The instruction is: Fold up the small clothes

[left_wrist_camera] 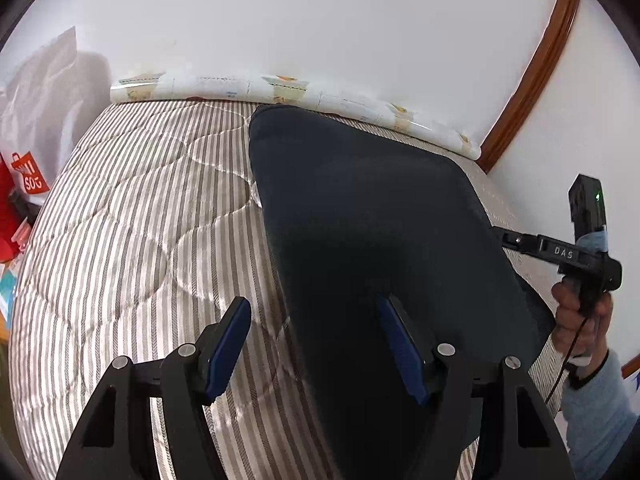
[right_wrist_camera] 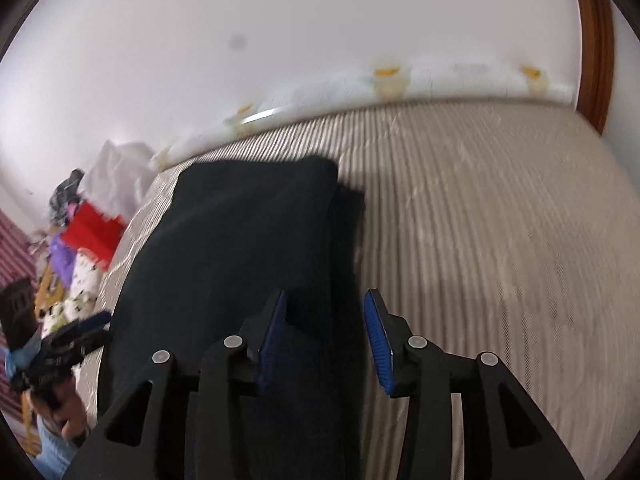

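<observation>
Nearest to me, the left gripper (left_wrist_camera: 314, 320) stands with its jaws wide apart and nothing pinched between them. Its left blue pad (left_wrist_camera: 226, 354) hangs over the bare striped mattress (left_wrist_camera: 120, 240); its right one lies over the dark garment (left_wrist_camera: 372, 216), whose left edge runs up between the two fingers. The right gripper (right_wrist_camera: 326, 320) has its jaws parted more narrowly, roughly half way. The garment's right edge sits in that gap, with the left pad over the cloth and the right pad over the mattress. That view is smeared by motion, so I cannot be sure whether either pad touches the fabric, though neither looks pressed onto it.

The garment itself is a navy piece lying flat on the mattress, stretching away from both grippers toward the wall, its far end rounded and folded over.

From the left wrist view, the person's hand (left_wrist_camera: 580, 312) grips the right tool, whose black arm bears the raised letters "DAS" (left_wrist_camera: 563, 253). Farther off, a patterned roll (left_wrist_camera: 280, 90) lies along the wall, and at the left edge a red bag (left_wrist_camera: 28, 178) shows white lettering, partly cut off and unreadable.
</observation>
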`<action>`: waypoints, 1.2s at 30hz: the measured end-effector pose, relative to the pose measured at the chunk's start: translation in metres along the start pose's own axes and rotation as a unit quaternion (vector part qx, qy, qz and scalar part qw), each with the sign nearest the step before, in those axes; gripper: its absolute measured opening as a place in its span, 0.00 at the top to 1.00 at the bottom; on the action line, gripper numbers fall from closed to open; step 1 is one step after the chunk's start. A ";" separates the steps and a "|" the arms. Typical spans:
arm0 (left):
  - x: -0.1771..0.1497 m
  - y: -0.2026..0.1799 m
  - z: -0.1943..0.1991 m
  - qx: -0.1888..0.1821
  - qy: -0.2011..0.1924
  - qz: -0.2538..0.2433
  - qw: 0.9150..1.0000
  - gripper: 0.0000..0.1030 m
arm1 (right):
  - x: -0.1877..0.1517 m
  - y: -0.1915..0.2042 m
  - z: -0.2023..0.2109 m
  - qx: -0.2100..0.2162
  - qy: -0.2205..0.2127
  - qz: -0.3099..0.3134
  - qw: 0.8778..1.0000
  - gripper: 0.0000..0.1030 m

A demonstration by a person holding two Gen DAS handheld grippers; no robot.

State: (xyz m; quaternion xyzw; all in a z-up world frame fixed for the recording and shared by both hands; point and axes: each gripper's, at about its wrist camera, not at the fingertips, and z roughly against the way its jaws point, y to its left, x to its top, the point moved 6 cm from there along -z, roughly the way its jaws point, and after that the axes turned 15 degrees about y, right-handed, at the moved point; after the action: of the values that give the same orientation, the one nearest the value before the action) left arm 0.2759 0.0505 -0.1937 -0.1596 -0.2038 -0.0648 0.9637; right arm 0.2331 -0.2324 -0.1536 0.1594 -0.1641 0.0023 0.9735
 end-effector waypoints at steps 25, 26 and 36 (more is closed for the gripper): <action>-0.039 -0.005 0.014 -0.003 0.007 0.022 1.000 0.36 | -0.051 -0.014 0.036 0.046 -0.057 -0.047 0.996 0.56; -0.041 -0.006 0.015 -0.004 0.008 0.022 1.000 0.36 | -0.053 -0.013 0.033 0.052 -0.054 -0.049 0.996 0.56; -0.059 -0.006 0.025 0.005 0.016 0.023 1.000 0.36 | -0.056 -0.015 0.039 0.115 -0.086 -0.052 0.988 0.97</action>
State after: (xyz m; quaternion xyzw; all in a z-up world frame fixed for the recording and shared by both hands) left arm 0.2120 0.0563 -0.1948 -0.1585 -0.1845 -0.0439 0.9690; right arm 0.1689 -0.2565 -0.1408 0.2777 -0.2370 -0.0429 0.9300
